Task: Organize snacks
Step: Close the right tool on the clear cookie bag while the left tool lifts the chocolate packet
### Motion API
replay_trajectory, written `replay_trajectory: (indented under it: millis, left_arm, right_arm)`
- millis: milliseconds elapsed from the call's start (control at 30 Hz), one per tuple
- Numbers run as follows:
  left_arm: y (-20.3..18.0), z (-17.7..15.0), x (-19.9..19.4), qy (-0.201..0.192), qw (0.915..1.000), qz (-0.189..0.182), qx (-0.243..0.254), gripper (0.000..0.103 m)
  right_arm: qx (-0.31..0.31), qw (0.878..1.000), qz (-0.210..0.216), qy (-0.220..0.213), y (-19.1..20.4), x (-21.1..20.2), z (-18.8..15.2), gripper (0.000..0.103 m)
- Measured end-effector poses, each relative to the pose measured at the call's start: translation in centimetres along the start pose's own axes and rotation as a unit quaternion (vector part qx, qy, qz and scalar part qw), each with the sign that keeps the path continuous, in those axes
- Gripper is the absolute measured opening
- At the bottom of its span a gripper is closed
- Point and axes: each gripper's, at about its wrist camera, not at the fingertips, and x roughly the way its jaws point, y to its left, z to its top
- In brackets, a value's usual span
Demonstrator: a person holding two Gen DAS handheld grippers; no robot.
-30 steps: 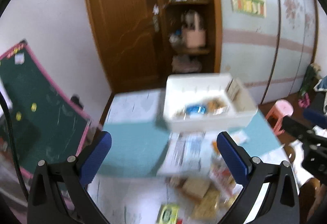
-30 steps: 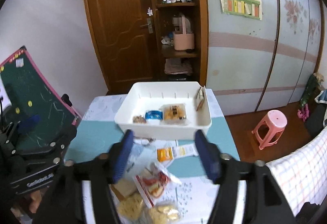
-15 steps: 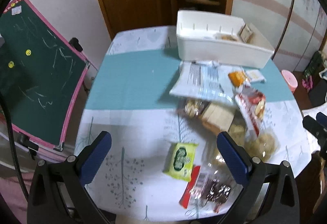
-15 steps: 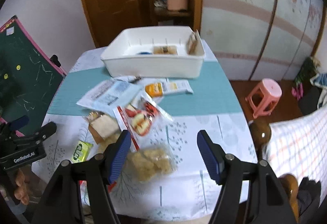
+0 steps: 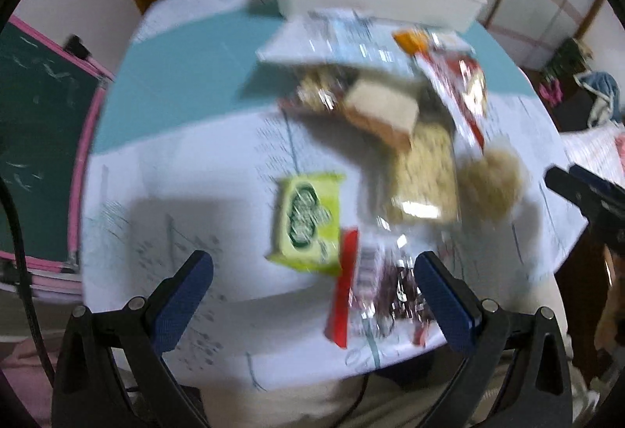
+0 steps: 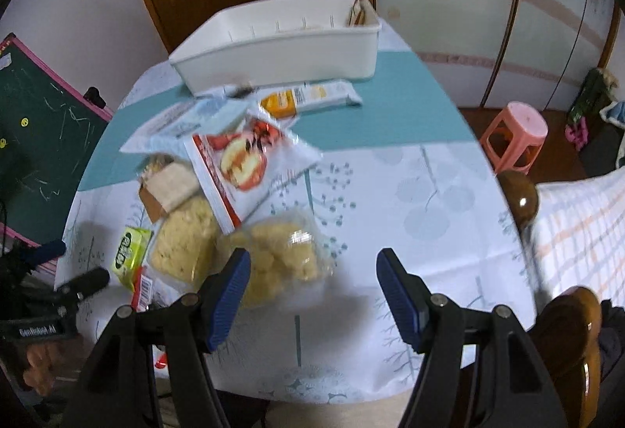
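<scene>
While both claws hover above the near edge of the table [image 6: 429, 193], nothing held yet: left gripper [image 5: 312, 295] spread wide, empty, above a green packet [image 5: 308, 221] and a red-edged wrapper [image 5: 375, 295]; right gripper [image 6: 312, 291] likewise wide and empty, just beside a clear bag of pale puffs [image 6: 281, 260]. Farther back, a loose overlapping heap of snacks: a red-and-white fruit pouch [image 6: 242, 162], a pale blue packet [image 6: 183, 119], an orange-and-white bar [image 6: 308, 98]. Beyond the heap, a white bin [image 6: 281, 45] with one packet leaning inside its right end. Left view heavily blurred, so exact packet edges hard to judge. Likely risks: closing on two overlapping wrappers at once, crushing brittle puffs with a hard squeeze, slippery film sliding free mid-carry, or nudging near-edge packets off the table.
</scene>
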Motion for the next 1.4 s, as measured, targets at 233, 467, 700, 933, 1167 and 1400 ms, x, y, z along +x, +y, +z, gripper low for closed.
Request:
replay_trajectory:
  millis: [233, 467, 700, 933, 1167, 1400]
  left_arm:
    - [-2.1, -2.4, 2.4, 0.046, 0.9968, -0.047, 0.044, 0.102]
    - [-3.7, -2.4, 3.3, 0.053, 0.9954, -0.053, 0.061, 0.099]
    - [-4.6, -2.3, 4.6, 0.066, 0.9948, -0.049, 0.06, 0.096]
    - [-7.0, -1.8, 4.0, 0.045, 0.9947, -0.029, 0.088, 0.075]
    - [-8.4, -1.4, 2.7, 0.001, 0.9931, -0.04, 0.11, 0.04]
    - [-8.0, -1.3, 2.3, 0.001, 0.9933, -0.056, 0.101, 0.039]
  right_arm:
    - [0.012, 0.999, 0.028, 0.023, -0.5, 2.1, -0.6, 0.067]
    - [0.001, 0.999, 0.038, 0.038, 0.2, 3.8, -0.2, 0.068]
    - [-0.045, 0.997, 0.037, 0.049, 2.2, 5.3, 0.2, 0.08]
    - [-0.037, 0.996, 0.045, 0.067, 2.3, 6.8, 0.2, 0.083]
    - [-0.055, 0.997, 0.039, 0.046, 2.6, 6.5, -0.6, 0.075]
    - [-0.038, 0.997, 0.057, 0.039, 1.8, 6.0, -0.7, 0.062]
